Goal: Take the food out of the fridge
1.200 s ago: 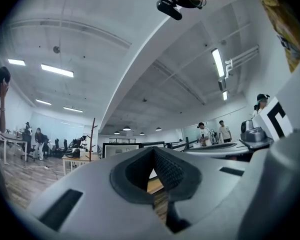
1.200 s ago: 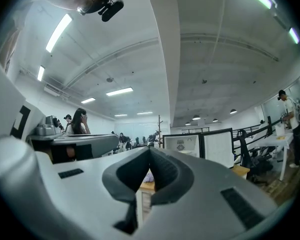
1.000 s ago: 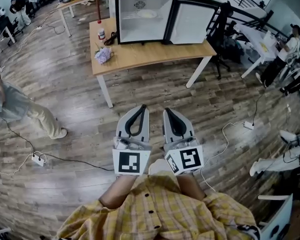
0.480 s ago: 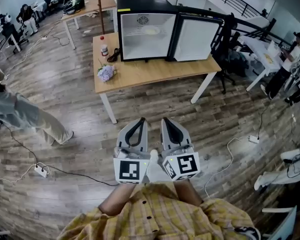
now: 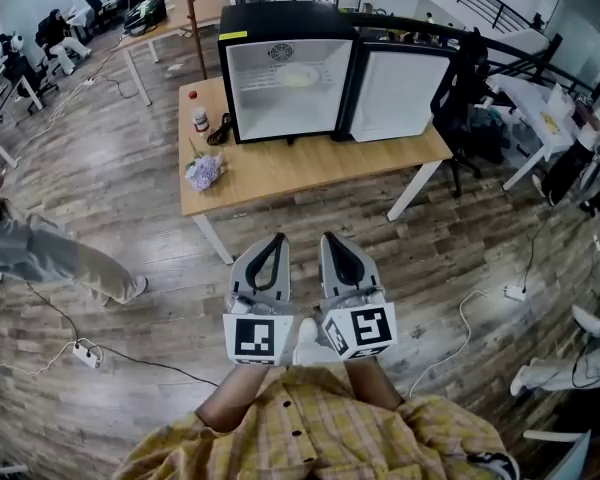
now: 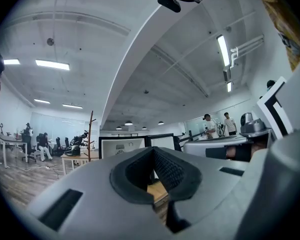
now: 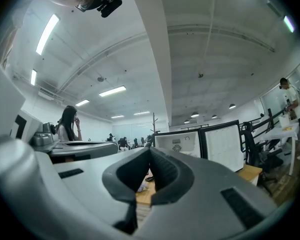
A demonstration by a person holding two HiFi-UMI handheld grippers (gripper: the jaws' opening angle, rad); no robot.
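A small black fridge stands on a wooden table, its door swung open to the right. Inside, a pale plate of food rests on a shelf. My left gripper and right gripper are held side by side over the floor, well short of the table's front edge. Both point level at the fridge, shut and with nothing in them. The left gripper view shows the left gripper with the fridge far ahead. The right gripper faces the fridge too.
On the table's left part stand a red-capped bottle, a black cord and a bunch of lilac flowers. A person walks at the left near a power strip. A black chair and desks flank the right.
The table and fridge have drawn closer and sit larger in the head view. Both grippers stayed shut and side by side. The person at the left has stepped further left.
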